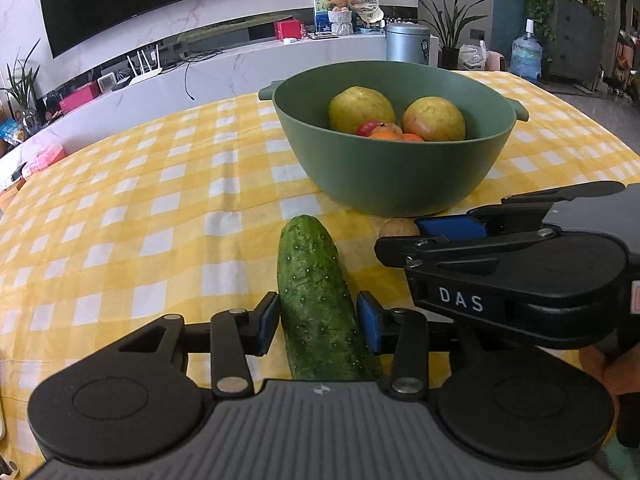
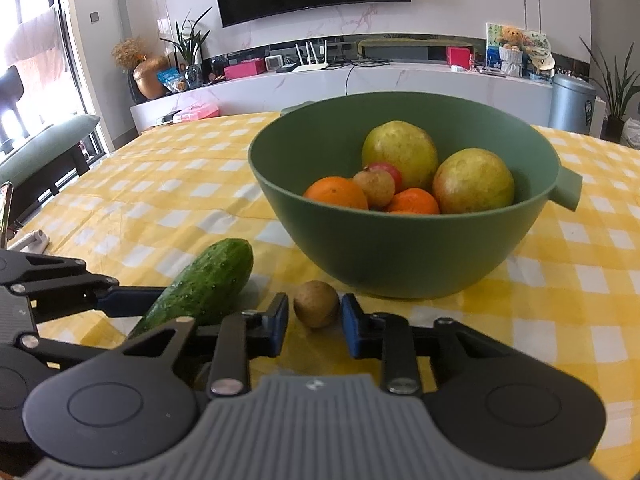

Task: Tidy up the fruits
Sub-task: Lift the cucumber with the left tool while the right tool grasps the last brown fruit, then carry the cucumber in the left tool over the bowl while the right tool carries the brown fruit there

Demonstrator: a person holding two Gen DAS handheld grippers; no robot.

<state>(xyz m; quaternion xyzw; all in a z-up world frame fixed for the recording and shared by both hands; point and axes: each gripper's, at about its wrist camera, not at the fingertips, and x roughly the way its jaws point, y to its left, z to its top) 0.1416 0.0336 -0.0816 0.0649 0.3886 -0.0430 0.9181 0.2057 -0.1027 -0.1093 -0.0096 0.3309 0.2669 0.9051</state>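
Note:
A green cucumber (image 1: 316,300) lies on the yellow checked tablecloth (image 1: 140,216) between the fingers of my left gripper (image 1: 318,322); the pads sit right against its sides. A small brown kiwi-like fruit (image 2: 316,303) lies between the open fingers of my right gripper (image 2: 314,322), with gaps on both sides. The right gripper also shows in the left wrist view (image 1: 404,236), beside the small fruit (image 1: 398,229). Behind both stands a green bowl (image 2: 400,256) holding two large yellow-green fruits (image 2: 400,152), oranges (image 2: 336,192) and small fruits. The cucumber also shows in the right wrist view (image 2: 204,284).
The bowl (image 1: 392,176) has side handles and stands mid-table. Beyond the table are a white TV console (image 2: 360,84), a grey bin (image 2: 572,100) and plants. A green chair (image 2: 44,148) stands off the table's left edge.

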